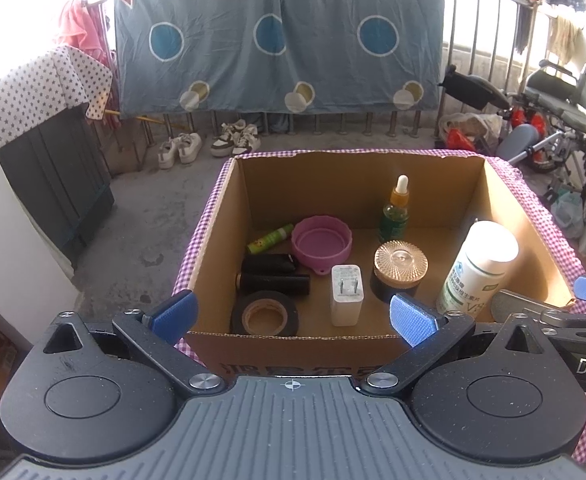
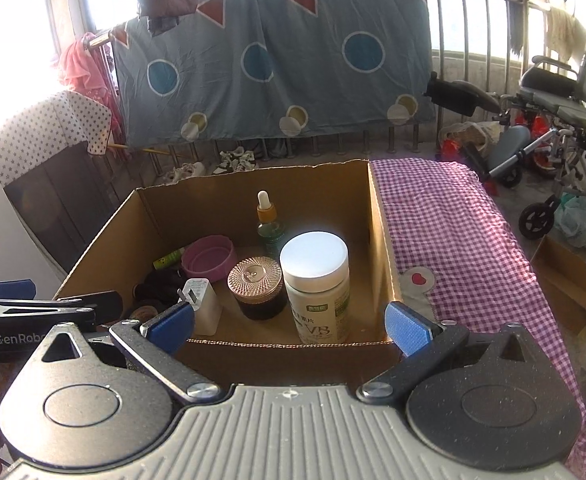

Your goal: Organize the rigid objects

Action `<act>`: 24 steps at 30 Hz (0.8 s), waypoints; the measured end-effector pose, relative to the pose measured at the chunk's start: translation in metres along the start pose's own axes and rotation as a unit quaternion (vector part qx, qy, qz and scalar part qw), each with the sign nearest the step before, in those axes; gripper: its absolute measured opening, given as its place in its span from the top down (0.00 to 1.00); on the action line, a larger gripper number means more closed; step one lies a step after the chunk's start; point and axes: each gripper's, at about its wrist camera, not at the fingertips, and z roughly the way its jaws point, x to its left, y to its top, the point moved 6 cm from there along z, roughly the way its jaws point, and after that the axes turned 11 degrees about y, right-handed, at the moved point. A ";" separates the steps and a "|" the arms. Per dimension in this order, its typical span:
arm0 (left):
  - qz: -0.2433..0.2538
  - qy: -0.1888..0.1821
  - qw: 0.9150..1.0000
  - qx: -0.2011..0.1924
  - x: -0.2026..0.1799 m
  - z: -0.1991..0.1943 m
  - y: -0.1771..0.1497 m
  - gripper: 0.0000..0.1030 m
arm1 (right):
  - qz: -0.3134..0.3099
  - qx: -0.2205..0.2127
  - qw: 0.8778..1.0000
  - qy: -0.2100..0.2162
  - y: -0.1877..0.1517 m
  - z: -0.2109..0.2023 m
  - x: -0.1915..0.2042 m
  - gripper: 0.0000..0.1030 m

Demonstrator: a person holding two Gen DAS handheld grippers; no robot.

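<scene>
Both grippers have ribbed grey bodies, black pivoting links with silver screws, and blue textured jaws.

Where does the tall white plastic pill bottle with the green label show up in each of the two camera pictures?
Left wrist view: the tall white plastic pill bottle stands at the right of the cardboard box, near its right wall.
Right wrist view: the bottle stands near the picture's centre, at the box's front right.
Shared landmark: the round jar with the ribbed rose-gold lid, just left of the bottle in both.
</scene>
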 end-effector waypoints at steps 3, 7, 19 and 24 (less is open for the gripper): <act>0.003 0.000 1.000 0.002 0.001 0.001 0.000 0.00 | 0.001 0.000 1.000 -0.001 0.000 0.000 -0.001 0.00; 0.006 0.003 1.000 0.004 -0.001 0.002 0.000 0.00 | -0.002 0.003 1.000 -0.004 0.001 0.002 -0.002 0.00; 0.006 0.008 1.000 0.018 0.005 0.004 -0.007 0.00 | -0.008 0.016 1.000 -0.008 -0.005 0.005 0.003 0.00; 0.007 0.006 1.000 0.025 0.006 0.004 -0.011 0.00 | -0.008 0.022 1.000 -0.011 -0.010 0.003 0.004 0.00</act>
